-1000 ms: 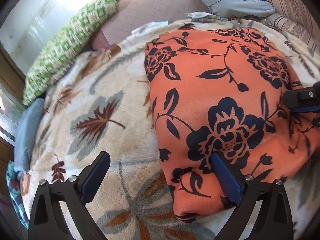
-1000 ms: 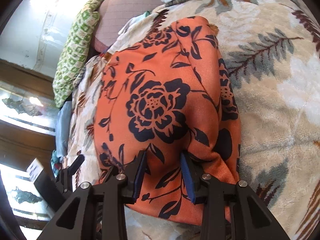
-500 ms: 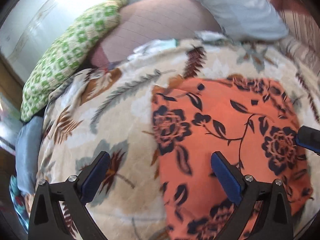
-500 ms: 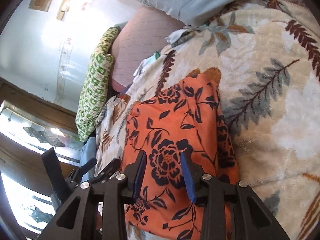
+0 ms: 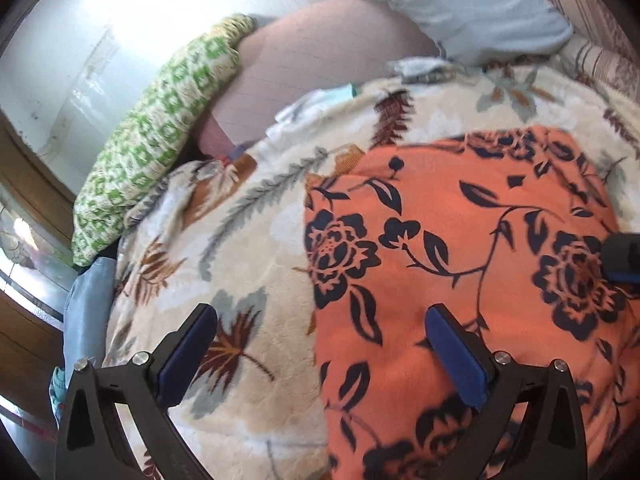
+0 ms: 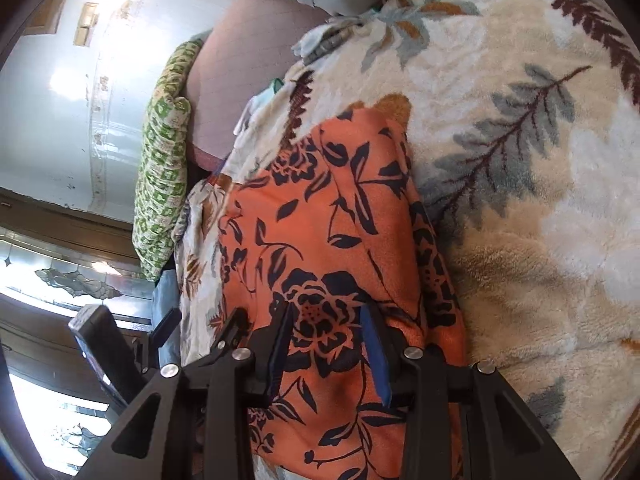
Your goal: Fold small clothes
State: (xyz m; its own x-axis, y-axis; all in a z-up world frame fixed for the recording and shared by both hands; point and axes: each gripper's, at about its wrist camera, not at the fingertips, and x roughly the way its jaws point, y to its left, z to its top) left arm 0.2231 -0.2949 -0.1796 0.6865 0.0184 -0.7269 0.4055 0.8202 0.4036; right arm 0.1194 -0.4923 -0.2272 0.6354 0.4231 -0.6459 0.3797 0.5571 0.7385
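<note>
An orange garment (image 5: pixel 460 240) with dark blue flowers lies folded and flat on a cream leaf-patterned blanket (image 5: pixel 224 264). My left gripper (image 5: pixel 320 314) hovers over the garment's left edge, open wide, one finger above the blanket and one above the cloth. My right gripper (image 6: pixel 327 312) hangs over the garment (image 6: pixel 320 240) near its close end, jaws narrowly apart; the flower print shows in the gap and nothing is pinched. A right fingertip (image 5: pixel 622 258) pokes in at the right edge of the left wrist view. The left gripper (image 6: pixel 160 332) shows at lower left in the right wrist view.
A green-and-white patterned pillow (image 5: pixel 160 140), a pink cushion (image 5: pixel 320 60) and a pale blue pillow (image 5: pixel 460 4) lie at the head of the bed. Small pale cloths (image 5: pixel 316 108) sit at the blanket's far edge. A wall and wooden cabinet stand left.
Both grippers have drawn back and tilted up from the garment, which now sits lower in both views. More pillows and wall show. Jaw widths look unchanged.
</note>
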